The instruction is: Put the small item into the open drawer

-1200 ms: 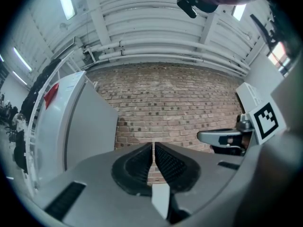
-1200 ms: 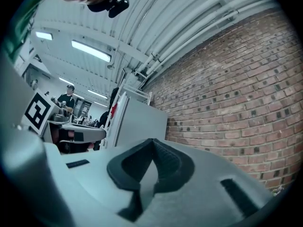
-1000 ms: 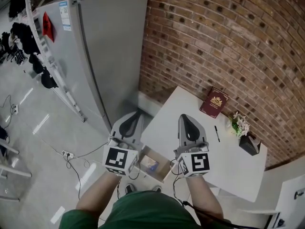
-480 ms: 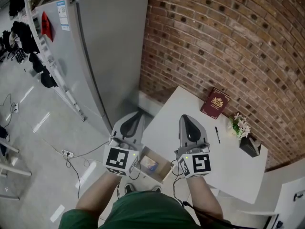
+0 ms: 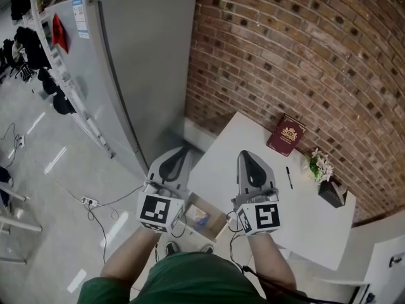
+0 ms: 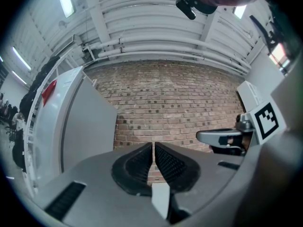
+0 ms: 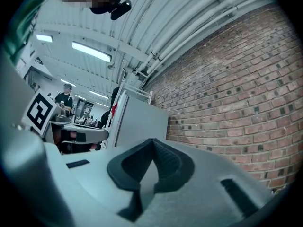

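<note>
Lower centre of the frame: the left hand-held gripper (image 5: 181, 152) and the right hand-held gripper (image 5: 246, 154) are held side by side, both clenched shut with nothing gripped. Down between them the open drawer (image 5: 218, 219) can be seen, and the small item (image 5: 198, 216) is lying inside it. Further right, a red book (image 5: 284, 135) is laid on the white desk (image 5: 297, 214), backed by the brick wall (image 5: 304, 49).

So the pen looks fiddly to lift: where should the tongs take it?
Probably mid-shaft, from straight above, closing across its width: the pen lies flat on the white table, thin and long. The right tongs are nearer it.
</note>
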`<state>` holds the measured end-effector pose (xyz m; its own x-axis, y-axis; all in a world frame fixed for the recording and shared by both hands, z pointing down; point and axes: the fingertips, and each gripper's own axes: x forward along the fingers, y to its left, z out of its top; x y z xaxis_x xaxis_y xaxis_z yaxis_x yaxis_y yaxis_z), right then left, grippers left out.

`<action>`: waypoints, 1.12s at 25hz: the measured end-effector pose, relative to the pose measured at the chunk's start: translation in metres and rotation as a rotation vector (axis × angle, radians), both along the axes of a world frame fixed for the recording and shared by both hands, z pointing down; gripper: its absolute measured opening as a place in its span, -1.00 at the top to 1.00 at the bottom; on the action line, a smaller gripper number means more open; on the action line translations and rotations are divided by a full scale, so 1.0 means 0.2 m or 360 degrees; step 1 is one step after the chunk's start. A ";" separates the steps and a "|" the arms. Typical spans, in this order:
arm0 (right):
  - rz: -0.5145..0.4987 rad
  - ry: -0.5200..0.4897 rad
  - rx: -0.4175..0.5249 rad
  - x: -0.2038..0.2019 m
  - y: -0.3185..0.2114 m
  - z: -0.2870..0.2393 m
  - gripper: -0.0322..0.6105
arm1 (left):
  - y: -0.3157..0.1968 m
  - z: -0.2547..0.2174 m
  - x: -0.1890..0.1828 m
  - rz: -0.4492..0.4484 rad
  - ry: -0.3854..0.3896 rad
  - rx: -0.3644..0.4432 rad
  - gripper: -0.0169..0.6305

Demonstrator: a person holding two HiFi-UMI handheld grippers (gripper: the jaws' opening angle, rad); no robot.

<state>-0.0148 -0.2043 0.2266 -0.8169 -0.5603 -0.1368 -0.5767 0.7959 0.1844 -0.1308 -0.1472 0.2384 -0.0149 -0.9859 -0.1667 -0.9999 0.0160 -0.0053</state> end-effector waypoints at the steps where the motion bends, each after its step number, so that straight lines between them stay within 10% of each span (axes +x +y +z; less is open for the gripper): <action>1: 0.0000 0.0001 -0.0002 0.00 0.00 0.00 0.89 | 0.00 0.00 0.00 -0.0003 0.0001 -0.0003 0.90; 28: -0.0017 0.0010 -0.0005 0.02 0.02 0.00 0.89 | 0.01 0.02 0.02 0.0006 -0.0005 -0.0019 0.90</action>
